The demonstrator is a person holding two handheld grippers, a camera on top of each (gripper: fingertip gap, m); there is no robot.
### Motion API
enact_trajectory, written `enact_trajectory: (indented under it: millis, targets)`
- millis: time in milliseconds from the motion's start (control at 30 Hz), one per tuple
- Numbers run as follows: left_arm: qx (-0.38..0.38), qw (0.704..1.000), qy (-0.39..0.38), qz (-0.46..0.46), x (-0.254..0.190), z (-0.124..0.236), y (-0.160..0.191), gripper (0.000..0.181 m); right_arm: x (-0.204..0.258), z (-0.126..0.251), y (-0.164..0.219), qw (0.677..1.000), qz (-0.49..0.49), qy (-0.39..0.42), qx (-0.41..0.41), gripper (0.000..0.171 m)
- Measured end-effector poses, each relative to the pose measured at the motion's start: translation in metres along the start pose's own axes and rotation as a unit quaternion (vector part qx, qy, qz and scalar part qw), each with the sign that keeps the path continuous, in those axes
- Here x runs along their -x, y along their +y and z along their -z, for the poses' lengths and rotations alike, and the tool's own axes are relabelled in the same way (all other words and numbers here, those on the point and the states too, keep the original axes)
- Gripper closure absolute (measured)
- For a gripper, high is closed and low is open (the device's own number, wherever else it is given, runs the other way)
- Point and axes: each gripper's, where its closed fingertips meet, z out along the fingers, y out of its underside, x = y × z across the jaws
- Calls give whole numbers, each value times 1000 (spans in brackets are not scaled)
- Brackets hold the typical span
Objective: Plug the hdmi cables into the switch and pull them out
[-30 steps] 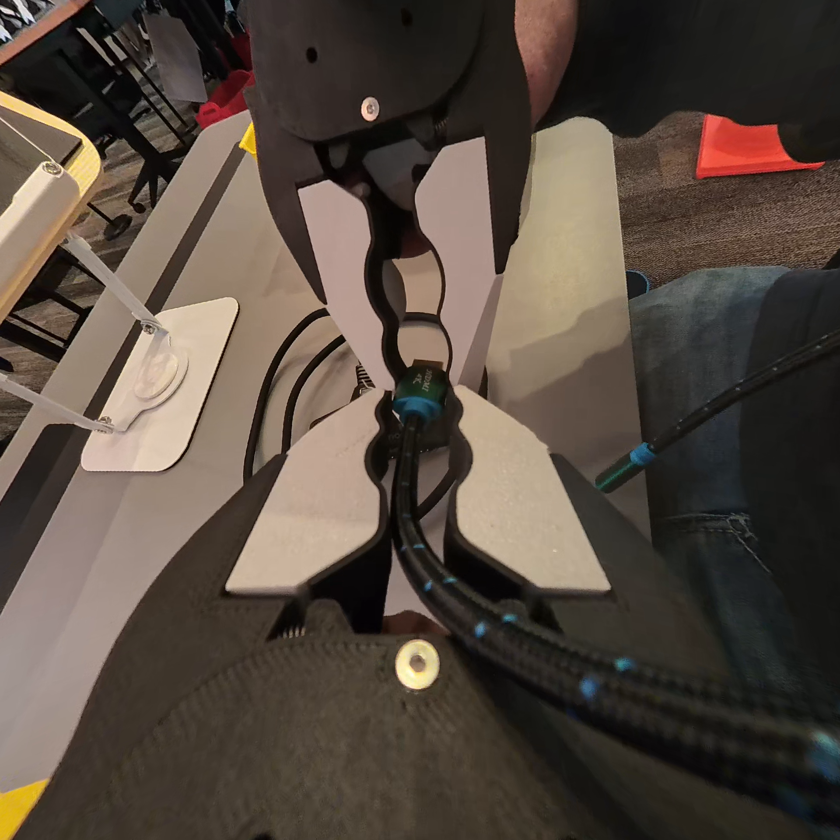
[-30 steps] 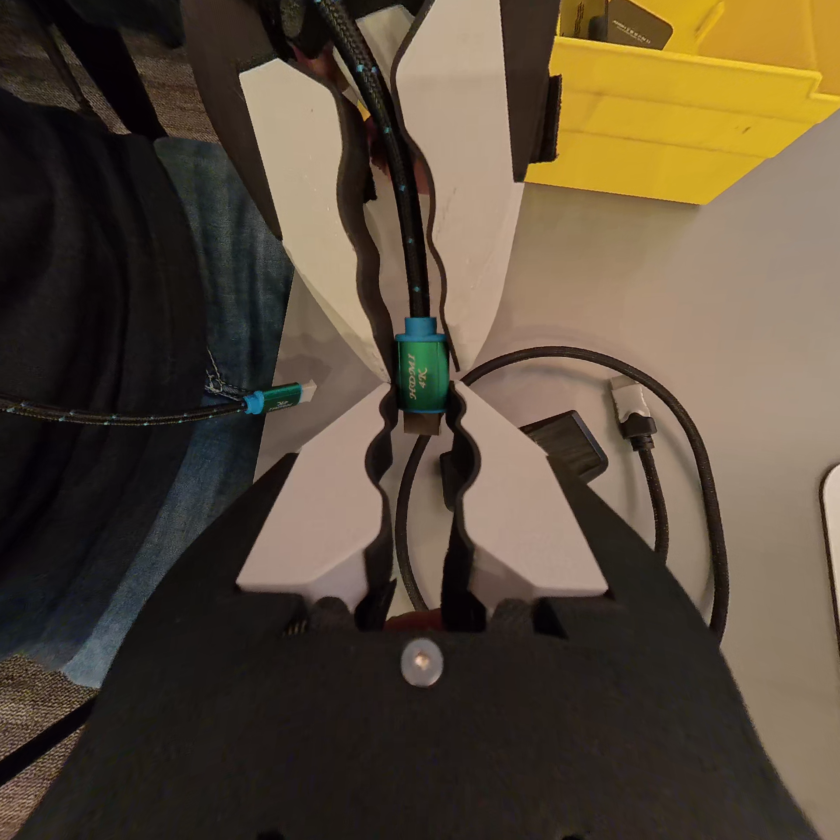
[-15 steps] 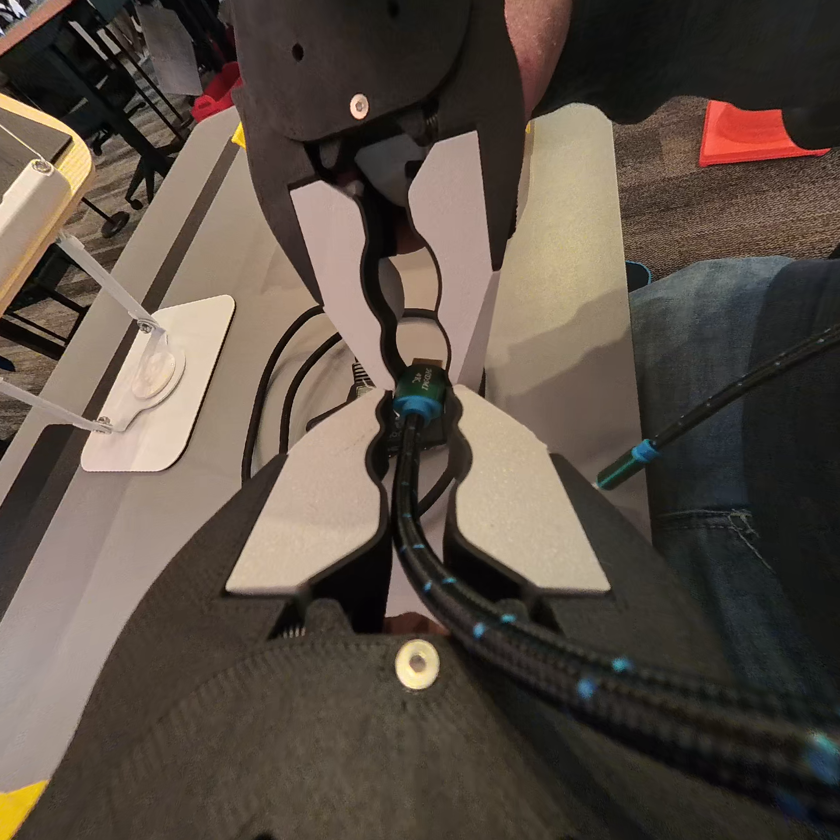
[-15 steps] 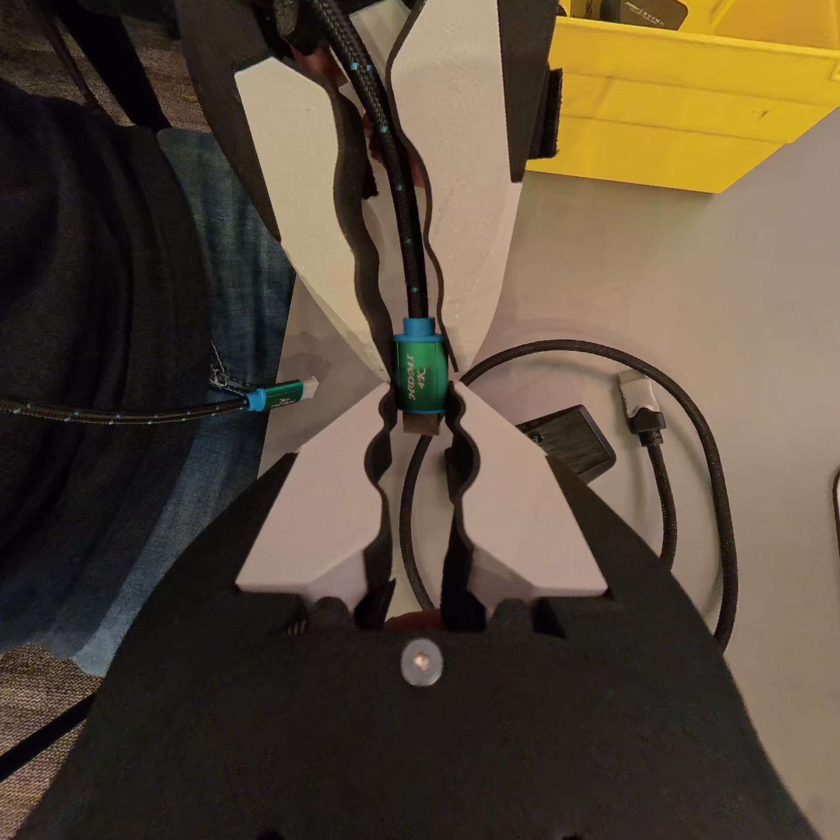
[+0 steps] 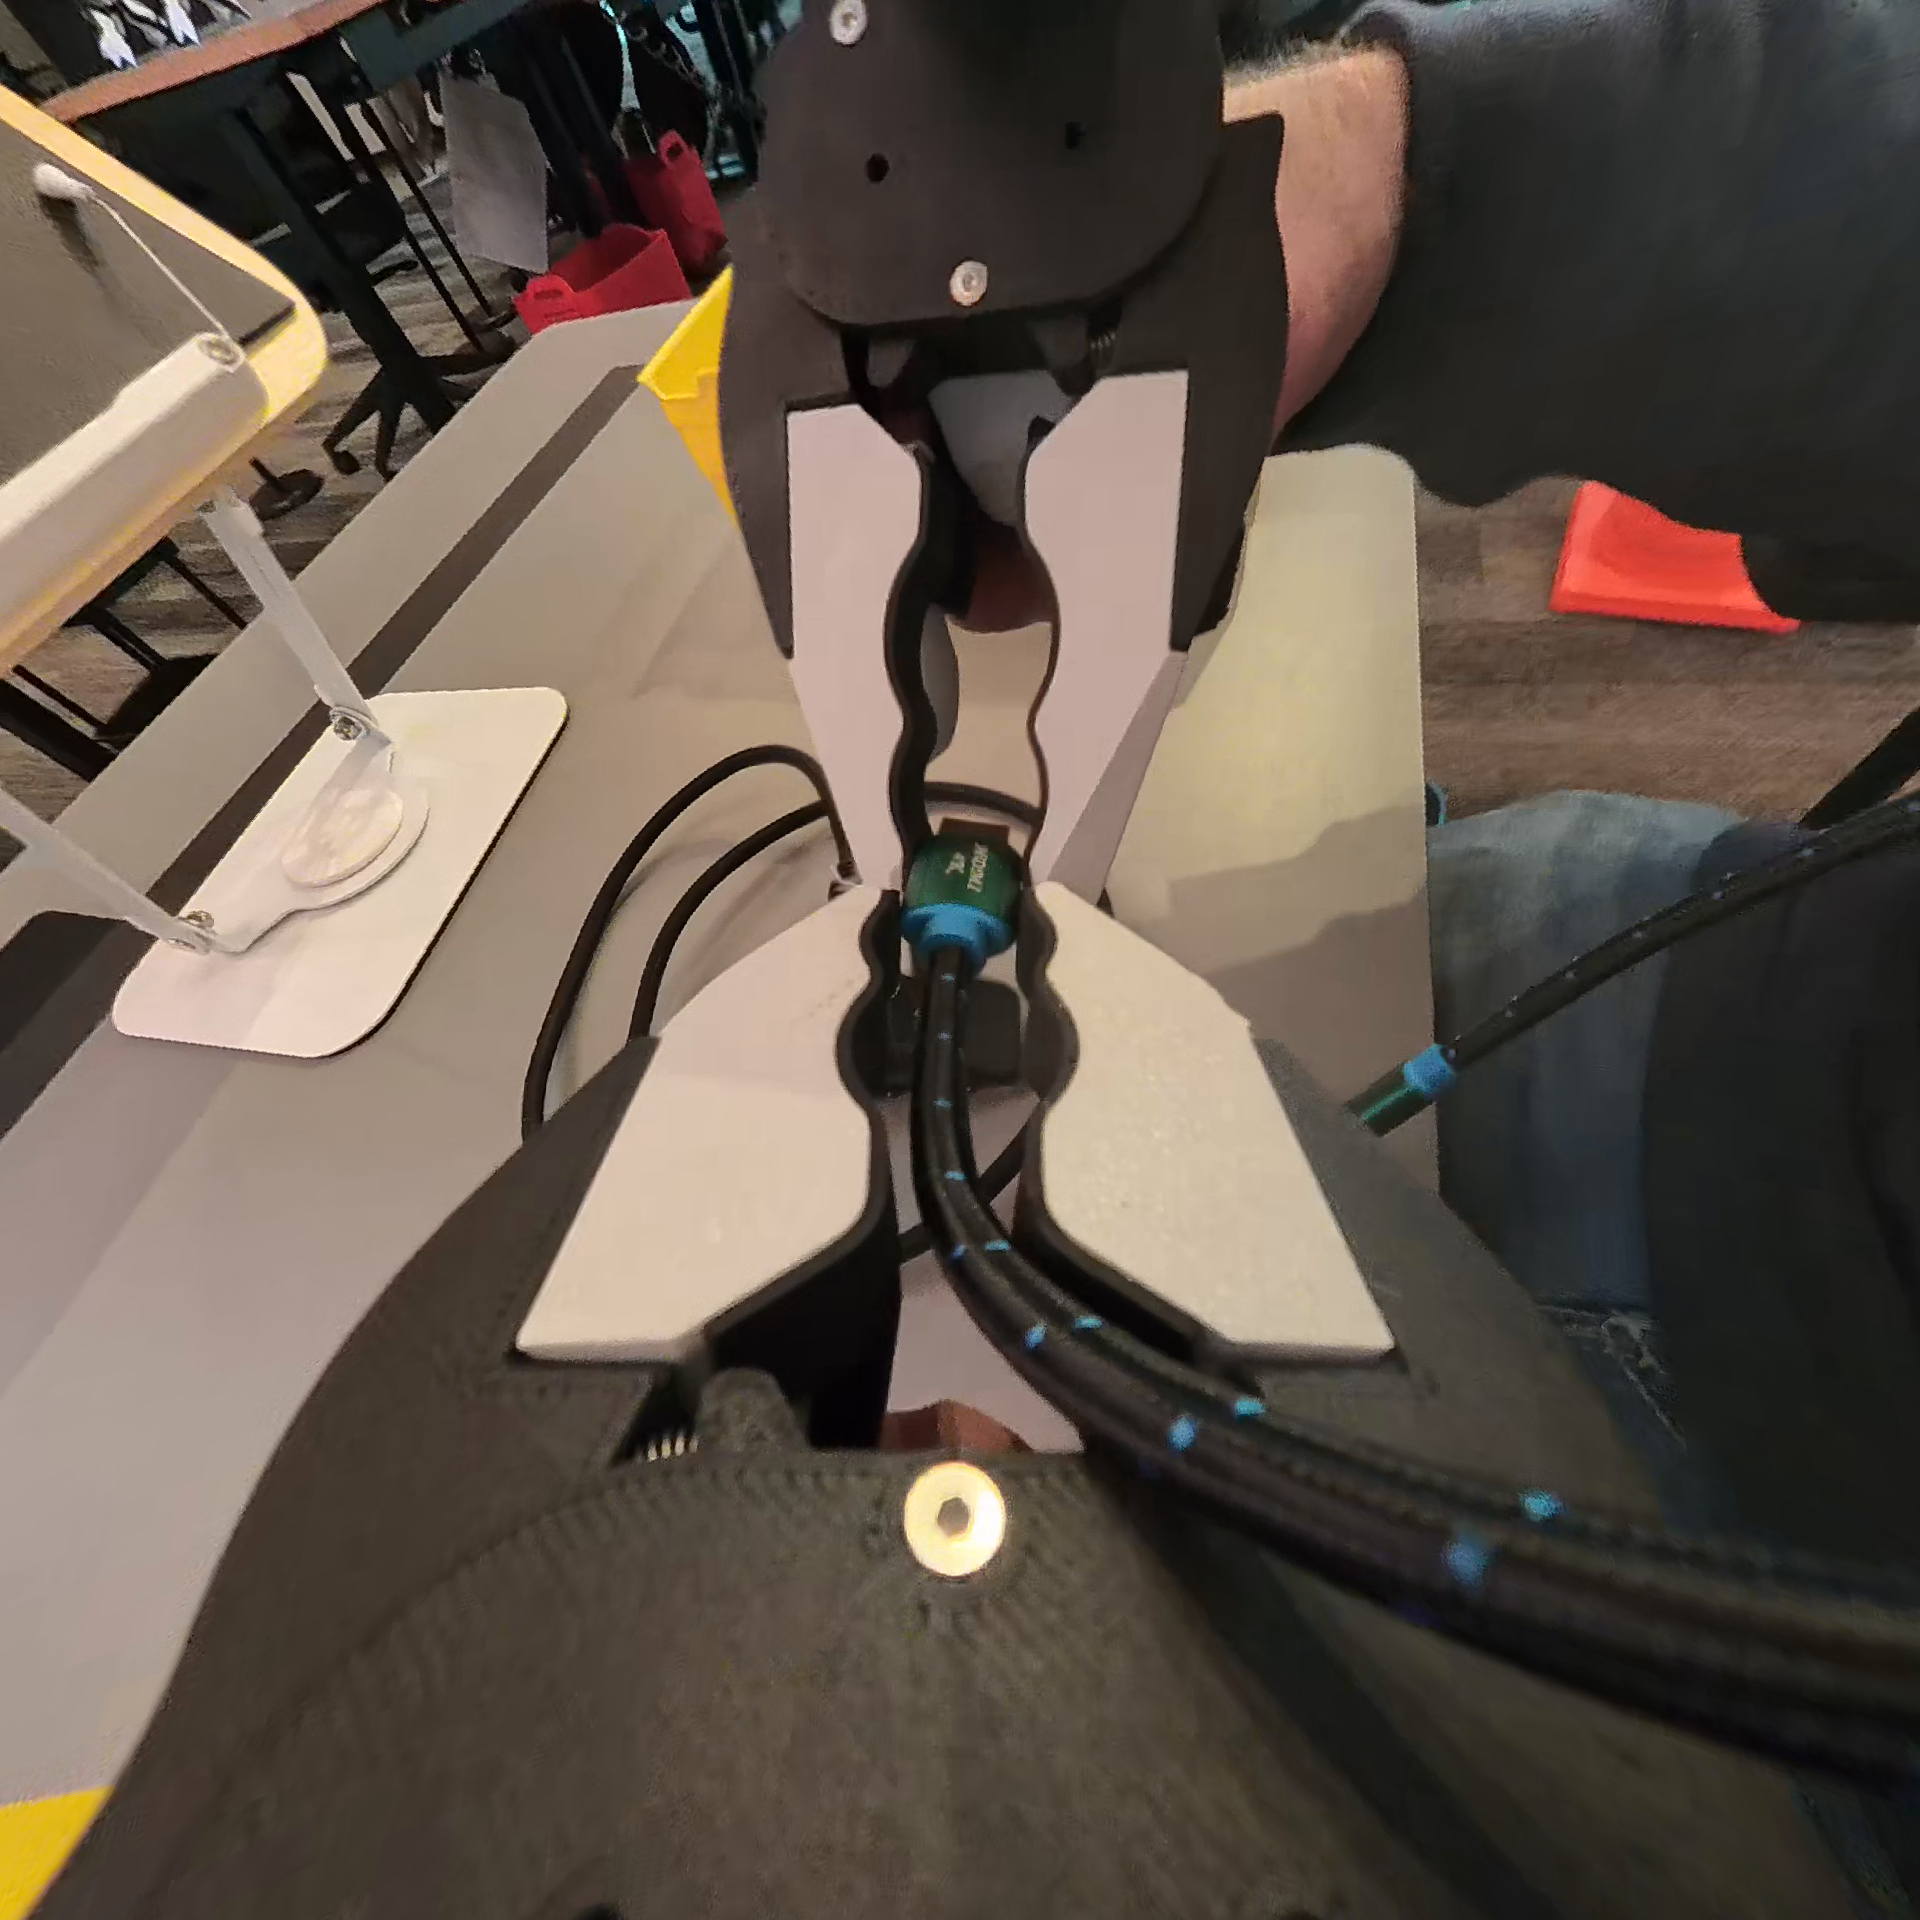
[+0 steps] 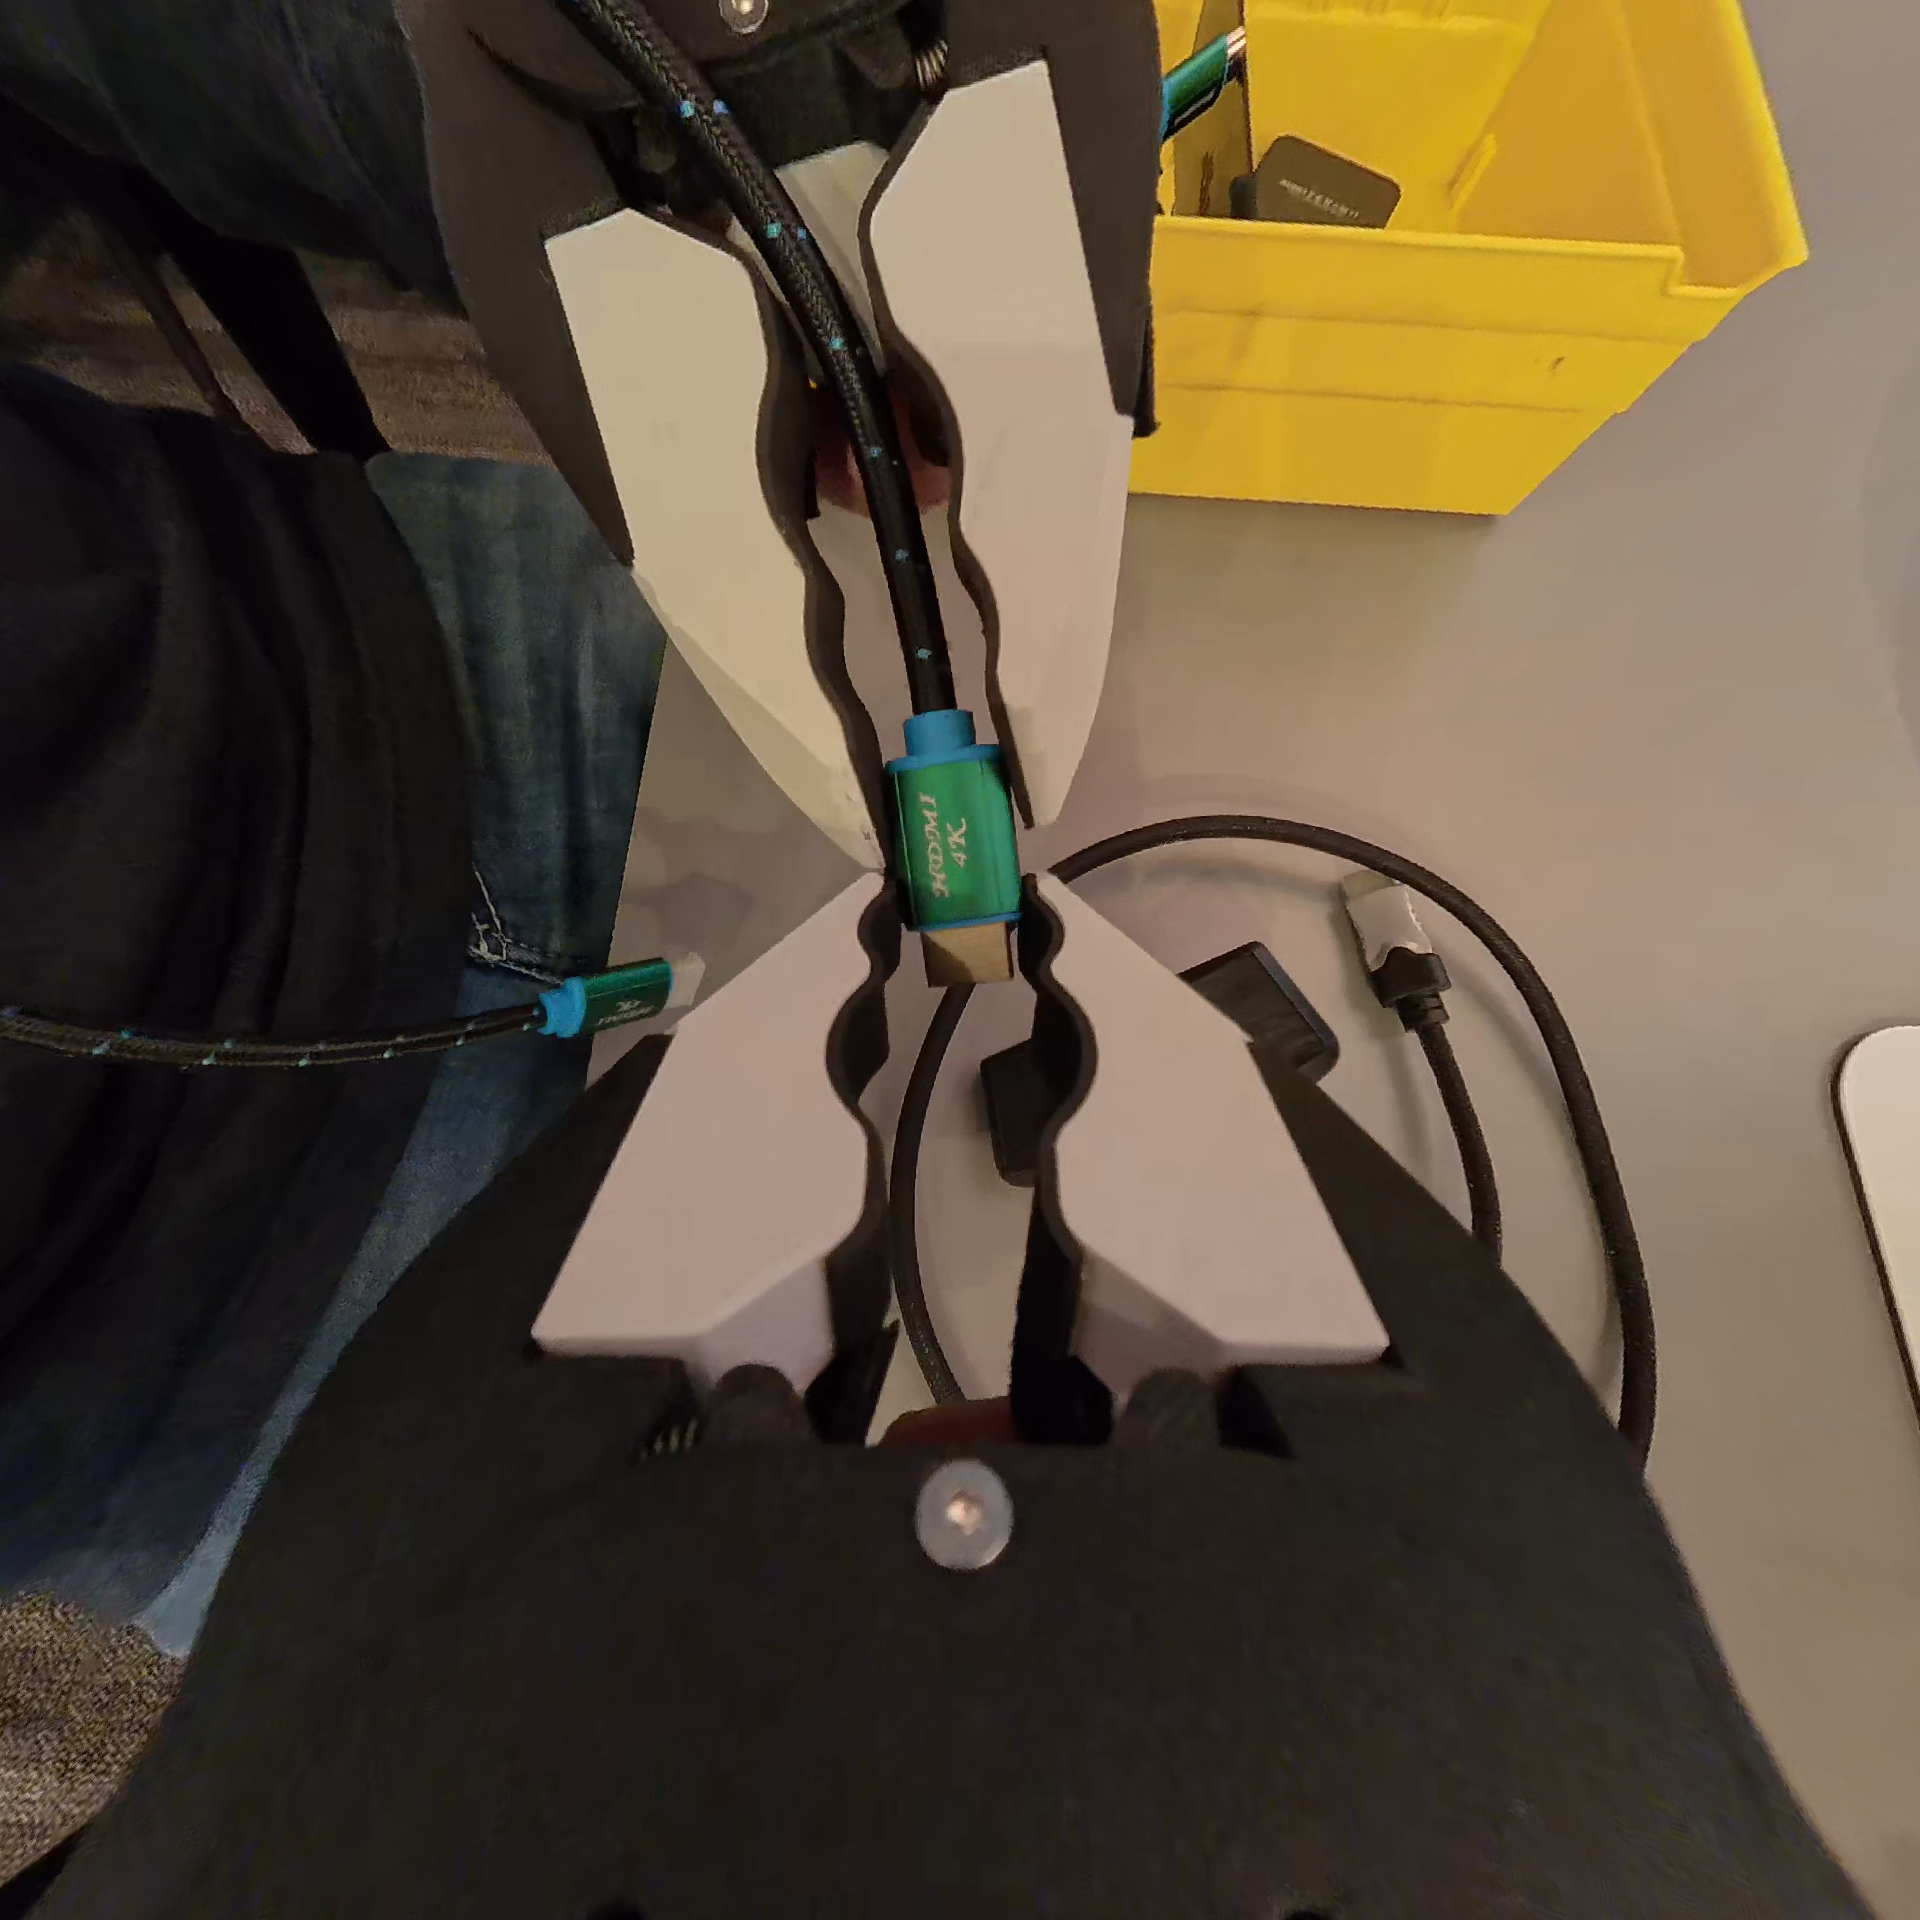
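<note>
The left gripper (image 5: 961,914) clamps the green metal-shelled HDMI plug (image 6: 951,857); the right gripper (image 6: 951,914), slightly wider than before, meets it tip-to-tip. The small black switch box (image 6: 1262,1013) lies at three o'clock, unplugged; a handover seems underway.

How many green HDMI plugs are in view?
3. Held plug gripped between left claw and right claw; dangling plug beside the table edge; third plug poking from the yellow bin, which may hide more.
</note>
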Motion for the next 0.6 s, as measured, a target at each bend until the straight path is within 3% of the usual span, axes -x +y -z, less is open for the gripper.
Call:
enact_trajectory:
  millis: [600]
  targets:
    - [-88, 989, 9, 119, 20, 16, -20, 161, -19, 10, -2, 999, -9, 47, -22, 121]
